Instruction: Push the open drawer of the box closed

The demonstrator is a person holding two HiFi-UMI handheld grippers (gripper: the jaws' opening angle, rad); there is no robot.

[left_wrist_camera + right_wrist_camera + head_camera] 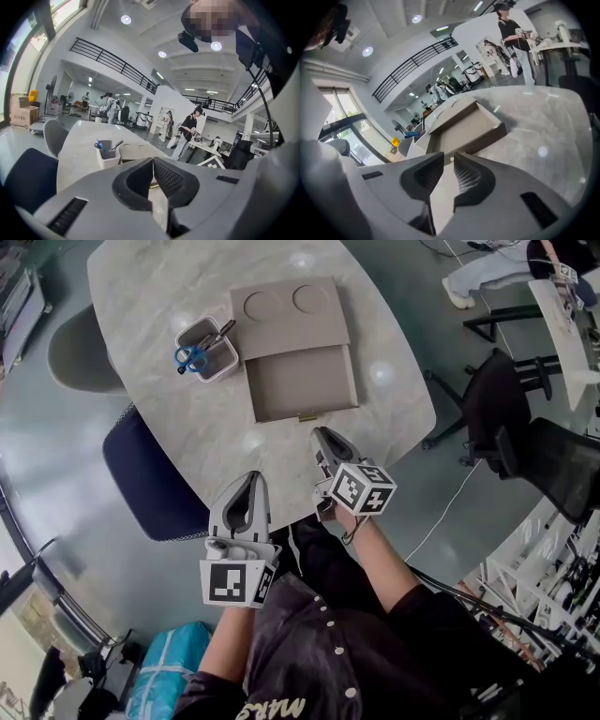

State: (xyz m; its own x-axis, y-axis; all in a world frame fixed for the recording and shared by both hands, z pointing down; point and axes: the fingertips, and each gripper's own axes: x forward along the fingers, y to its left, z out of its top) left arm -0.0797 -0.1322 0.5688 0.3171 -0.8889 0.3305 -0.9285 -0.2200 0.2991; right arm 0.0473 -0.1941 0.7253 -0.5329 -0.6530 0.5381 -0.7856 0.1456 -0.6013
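Observation:
A flat taupe box [291, 310] lies on the marble table [150, 287], and its drawer [302, 382] is pulled out toward me. A small brass handle [307, 416] sits on the drawer front. My right gripper [322, 435] hovers just short of that front, its tip near the handle. In the right gripper view the drawer [464, 131] is straight ahead, and my right gripper [449, 153] is slightly open with nothing between its jaws. My left gripper [253, 477] hangs at the table's near edge, left of the drawer. In its own view my left gripper [153, 158] is shut and empty.
A white pen holder [208, 348] with blue scissors [190, 357] stands left of the box. A dark blue chair [150, 474] and a grey chair [80, 357] flank the table's left side. A black office chair [497, 418] stands to the right.

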